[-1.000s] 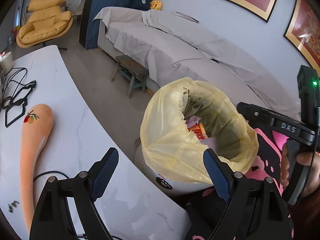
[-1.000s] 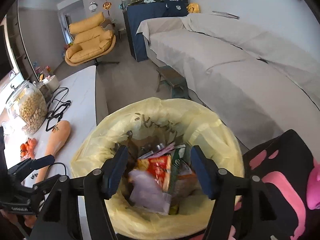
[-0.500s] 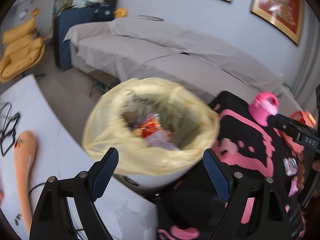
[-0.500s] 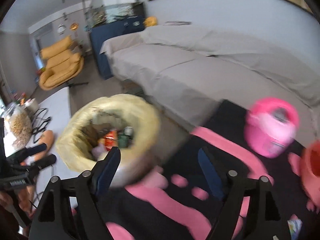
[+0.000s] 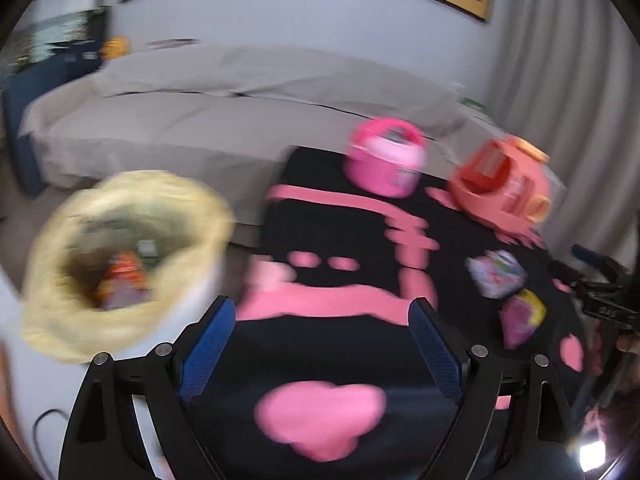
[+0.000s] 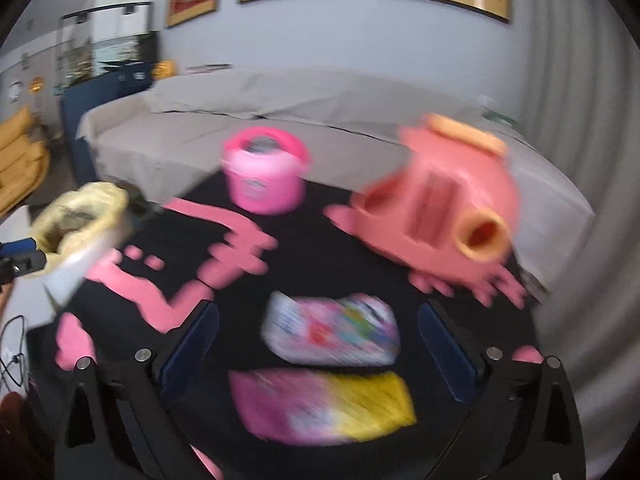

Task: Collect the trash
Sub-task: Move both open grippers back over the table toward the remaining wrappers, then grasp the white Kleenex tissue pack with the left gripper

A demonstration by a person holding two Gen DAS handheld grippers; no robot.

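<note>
- Both grippers have swung away from the bin since a second ago: then each looked down into its yellow liner, now each looks over the black cloth with pink patterns (image 6: 320, 256).
- Seen from the left gripper (image 5: 320, 344), the lined trash bin (image 5: 124, 264) sits off to the left of its left finger, with blurred wrappers inside.
- Its blue-padded jaws stand wide apart and are opening a little; only cloth shows between them, nothing is gripped.
- Ahead and to the right of that gripper lie two snack packets, a pale one (image 5: 496, 278) and a pink-and-yellow one (image 5: 522, 316), just beside each other.
- From the right gripper (image 6: 318, 350), the pale printed packet (image 6: 332, 330) lies straight ahead between the lines of the two fingers, and the pink-and-yellow packet (image 6: 324, 406) lies nearer, also between them.
- The right jaws are opening and stand wide; the pads press on neither packet.
- Farther ahead stand a pink pail (image 6: 264, 176) and, to the right, an orange toy (image 6: 440, 204).
- The bin (image 6: 80, 216) is far to the left of the right gripper.
- Everything is blurred, so the packet print cannot be read.
</note>
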